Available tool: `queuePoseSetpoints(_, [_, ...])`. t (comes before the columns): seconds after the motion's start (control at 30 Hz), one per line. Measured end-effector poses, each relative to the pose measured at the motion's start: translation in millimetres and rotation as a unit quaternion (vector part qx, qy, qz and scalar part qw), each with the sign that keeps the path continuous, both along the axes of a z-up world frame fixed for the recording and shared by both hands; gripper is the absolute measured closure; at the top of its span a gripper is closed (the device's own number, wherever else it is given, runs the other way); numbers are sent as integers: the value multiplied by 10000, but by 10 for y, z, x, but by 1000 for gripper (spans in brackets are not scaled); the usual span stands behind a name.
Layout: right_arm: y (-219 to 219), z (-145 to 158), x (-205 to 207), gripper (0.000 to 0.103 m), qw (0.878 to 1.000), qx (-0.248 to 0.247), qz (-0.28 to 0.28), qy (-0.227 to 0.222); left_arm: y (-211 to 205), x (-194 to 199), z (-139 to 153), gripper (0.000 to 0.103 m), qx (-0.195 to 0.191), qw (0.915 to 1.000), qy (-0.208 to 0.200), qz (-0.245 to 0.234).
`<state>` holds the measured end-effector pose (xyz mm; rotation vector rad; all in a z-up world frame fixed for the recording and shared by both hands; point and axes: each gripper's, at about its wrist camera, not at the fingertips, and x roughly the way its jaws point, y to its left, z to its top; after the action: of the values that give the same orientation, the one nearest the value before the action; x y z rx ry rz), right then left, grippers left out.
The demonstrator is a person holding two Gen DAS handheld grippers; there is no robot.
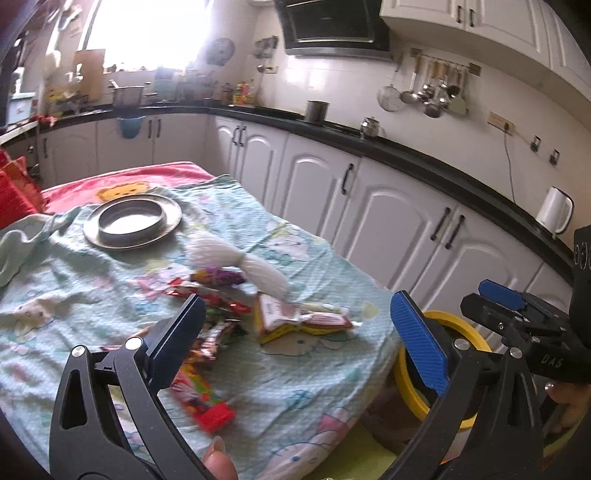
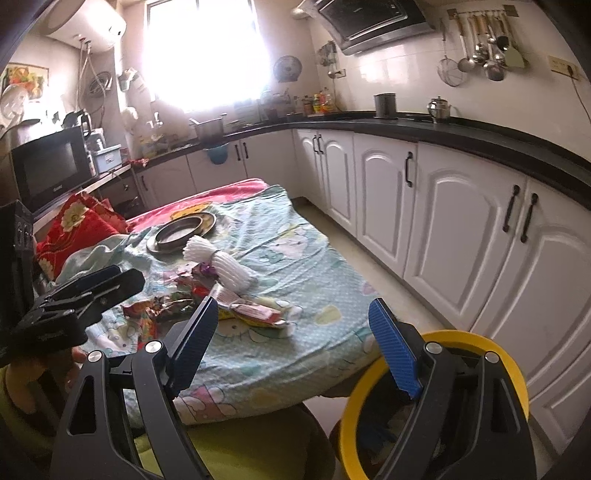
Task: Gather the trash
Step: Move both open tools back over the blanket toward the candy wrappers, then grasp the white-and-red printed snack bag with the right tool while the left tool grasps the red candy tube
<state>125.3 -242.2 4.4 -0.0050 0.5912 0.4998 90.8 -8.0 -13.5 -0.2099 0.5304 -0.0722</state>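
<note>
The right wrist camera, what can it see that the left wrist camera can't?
Only the right wrist view shows the black microwave and the white water heater. Only the left wrist view shows the white kettle on the counter. Both show the metal plate, the white foam net, the snack wrappers and the yellow-rimmed bin.

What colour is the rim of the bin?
Yellow. The bin rim sits beside the table's near corner and shows best in the right wrist view.

The wrappers (image 1: 207, 332) at the tabletop's seven o'clock blur together; the yellow bin (image 2: 436, 402) is cut off by the frame's lower edge.
</note>
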Motion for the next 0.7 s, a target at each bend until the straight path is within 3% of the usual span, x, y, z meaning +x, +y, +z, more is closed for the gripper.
queuePoseSetpoints(0.33, [419, -105, 163, 22, 9979, -300, 571, 101, 393, -39, -126, 11, -147, 9986, 239, 444])
queuePoseSetpoints(0.7, [777, -424, 509, 22, 9911, -770, 1024, 373, 580, -23, -293, 11, -147, 9966, 512, 636])
